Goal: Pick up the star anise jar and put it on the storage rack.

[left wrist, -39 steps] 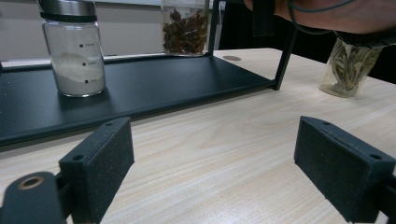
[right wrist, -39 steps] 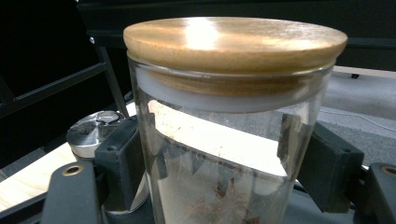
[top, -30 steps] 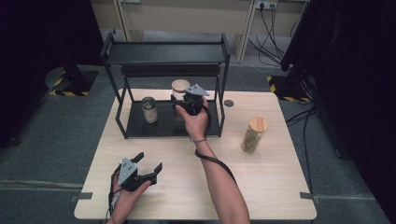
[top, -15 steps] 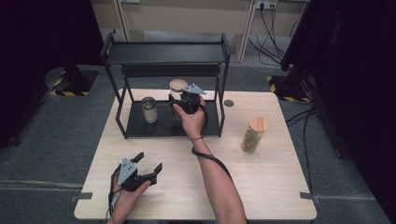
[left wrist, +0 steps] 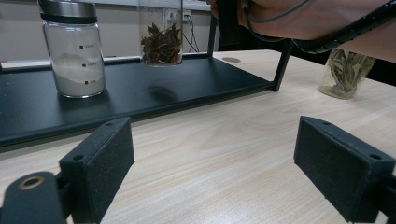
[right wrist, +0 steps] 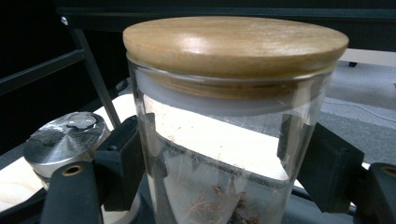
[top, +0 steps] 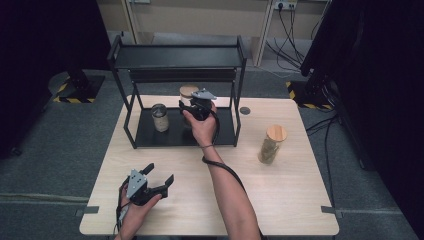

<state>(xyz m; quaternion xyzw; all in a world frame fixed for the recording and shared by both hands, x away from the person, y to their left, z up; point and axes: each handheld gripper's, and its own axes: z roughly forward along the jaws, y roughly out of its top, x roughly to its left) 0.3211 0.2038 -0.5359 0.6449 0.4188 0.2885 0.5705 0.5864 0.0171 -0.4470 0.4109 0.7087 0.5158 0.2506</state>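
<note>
Grey carpet surrounds a pale wooden table [top: 280, 200] in the high view, with a black two-level rack [top: 175, 57] standing at its far side, upper centre of the frame. From above, the right gripper [top: 192, 107] reaches under the rack's top shelf, and a wood-lidded glass jar [top: 188, 92] sits just at its tip, mostly hidden by the hand. The right gripper view settles the grip: the black jaws press on both sides of the jar [right wrist: 229, 140], clamped just below its wooden lid, with dried brown pieces inside the glass. The left gripper view adds that this jar [left wrist: 161, 35] hangs clear above the rack's lower tray [left wrist: 140, 98], a shadow beneath it. A steel-lidded jar of white powder [left wrist: 74, 51] stands on the tray at the upper left there. The left gripper [top: 157, 180] rests low left in the high view, its jaws wide apart over bare tabletop. Another wood-lidded jar of pale leaves [top: 271, 145] stands alone at right.
</note>
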